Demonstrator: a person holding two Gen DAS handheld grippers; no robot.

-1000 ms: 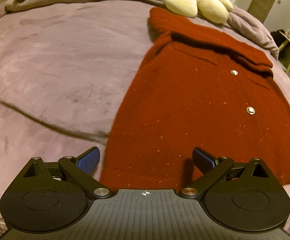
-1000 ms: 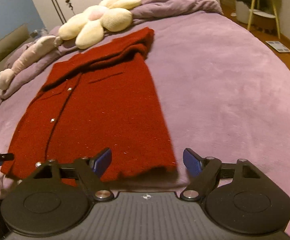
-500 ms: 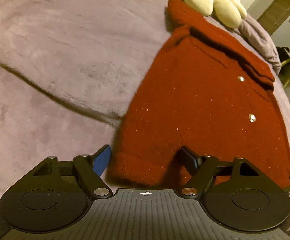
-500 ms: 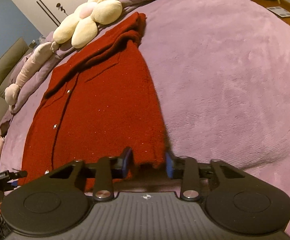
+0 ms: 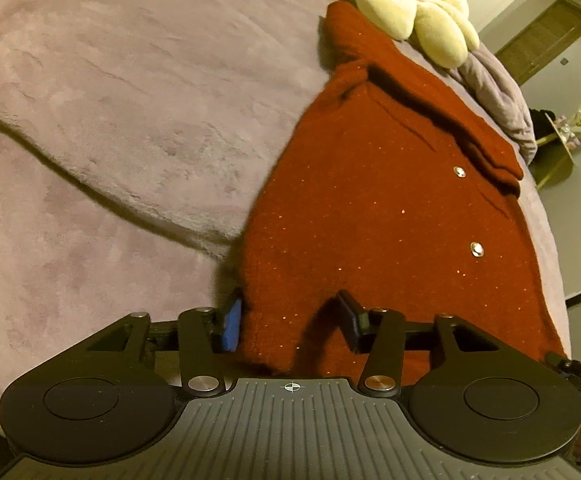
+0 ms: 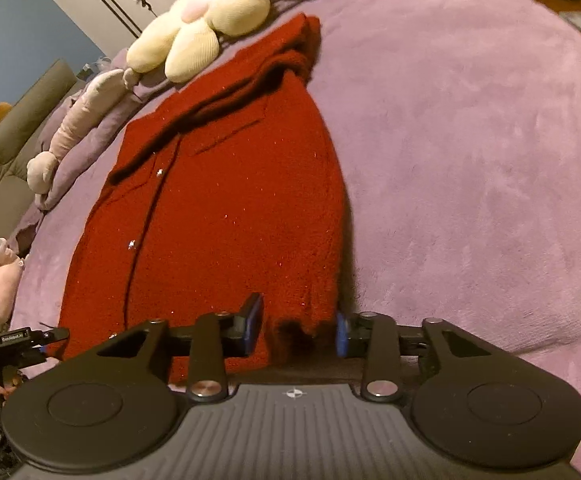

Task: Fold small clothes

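A red knitted cardigan (image 5: 370,208) with round metal buttons lies flat on the purple bed, sleeves folded across its top. My left gripper (image 5: 290,322) has closed on the hem's near left corner, which bunches and lifts between its blue pads. My right gripper (image 6: 296,326) has closed on the hem's near right corner of the cardigan (image 6: 230,208), also raised. The left gripper (image 6: 18,340) shows at the right wrist view's left edge.
A cream flower-shaped cushion (image 6: 206,20) lies just beyond the cardigan's top. Plush toys (image 6: 74,120) lie along the rumpled duvet at the bed's far side. A fold in the purple blanket (image 5: 102,196) runs left of the cardigan. A small side table (image 5: 562,136) stands beyond the bed.
Both grippers moved onto the cardigan's hem corners and closed from wide open to gripping the fabric. The hem now bunches and lifts at both corners.
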